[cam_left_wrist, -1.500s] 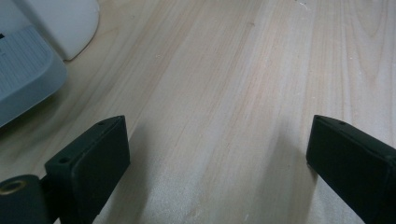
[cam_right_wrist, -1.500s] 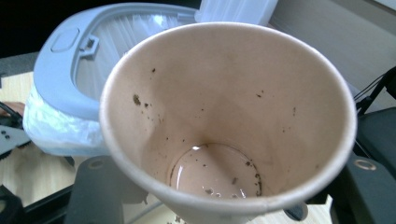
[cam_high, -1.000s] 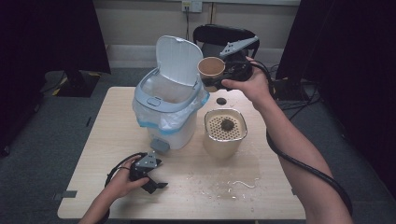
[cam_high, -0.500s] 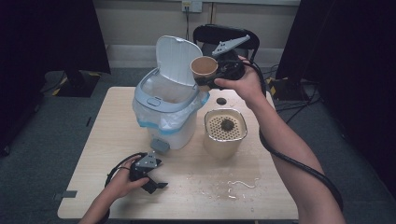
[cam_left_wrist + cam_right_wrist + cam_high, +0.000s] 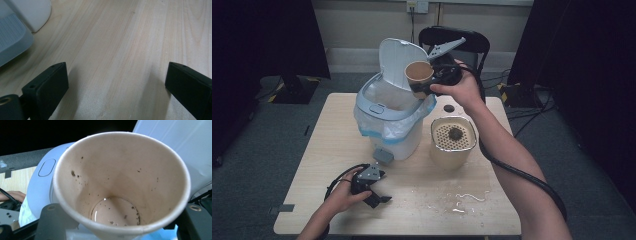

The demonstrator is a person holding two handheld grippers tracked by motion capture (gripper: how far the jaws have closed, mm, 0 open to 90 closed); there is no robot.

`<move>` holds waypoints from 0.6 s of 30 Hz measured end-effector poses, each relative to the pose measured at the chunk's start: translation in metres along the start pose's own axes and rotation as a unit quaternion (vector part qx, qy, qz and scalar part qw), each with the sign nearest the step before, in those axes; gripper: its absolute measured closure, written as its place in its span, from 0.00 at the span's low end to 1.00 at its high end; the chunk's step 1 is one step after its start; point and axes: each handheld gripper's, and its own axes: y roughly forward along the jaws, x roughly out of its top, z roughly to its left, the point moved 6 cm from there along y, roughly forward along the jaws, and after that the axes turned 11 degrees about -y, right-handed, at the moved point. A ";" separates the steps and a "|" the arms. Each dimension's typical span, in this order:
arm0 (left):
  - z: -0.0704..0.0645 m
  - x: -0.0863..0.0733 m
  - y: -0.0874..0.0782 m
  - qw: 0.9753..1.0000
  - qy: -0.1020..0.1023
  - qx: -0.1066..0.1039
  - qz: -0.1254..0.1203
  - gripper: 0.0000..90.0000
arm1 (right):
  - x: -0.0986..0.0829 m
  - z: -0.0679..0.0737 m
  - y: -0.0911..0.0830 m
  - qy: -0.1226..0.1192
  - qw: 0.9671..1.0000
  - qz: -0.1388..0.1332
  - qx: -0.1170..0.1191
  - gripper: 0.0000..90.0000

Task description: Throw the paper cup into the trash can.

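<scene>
high: above, facing forward-down | claw cams: close | shared: bin [image 5: 387, 125]

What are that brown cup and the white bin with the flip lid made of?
The cup looks like matte paper: a rolled rim, a soft fibrous wall with dark specks. The bin seems smooth moulded plastic with a slight sheen, lined with a thin clear bag.

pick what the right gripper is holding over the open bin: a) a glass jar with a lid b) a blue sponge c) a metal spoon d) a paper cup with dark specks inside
d, the right gripper is clamped on a brown paper cup with dark specks on its inner wall and bottom, held above the white bin whose lid stands open.
</scene>
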 end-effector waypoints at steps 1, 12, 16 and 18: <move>0.000 0.000 0.000 1.000 0.000 0.000 0.000 0.05 | 0.000 0.000 0.000 0.000 1.000 0.000 0.000 0.39; 0.000 0.000 0.000 1.000 0.001 -0.001 0.001 0.05 | 0.002 0.004 0.023 0.001 1.000 -0.001 0.008 0.39; 0.000 0.000 0.000 1.000 0.000 0.000 0.000 0.04 | 0.002 0.005 0.030 0.002 1.000 -0.005 0.010 0.39; 0.000 0.000 0.000 1.000 0.000 0.000 0.002 0.04 | 0.002 0.005 0.033 0.003 1.000 -0.004 0.011 0.39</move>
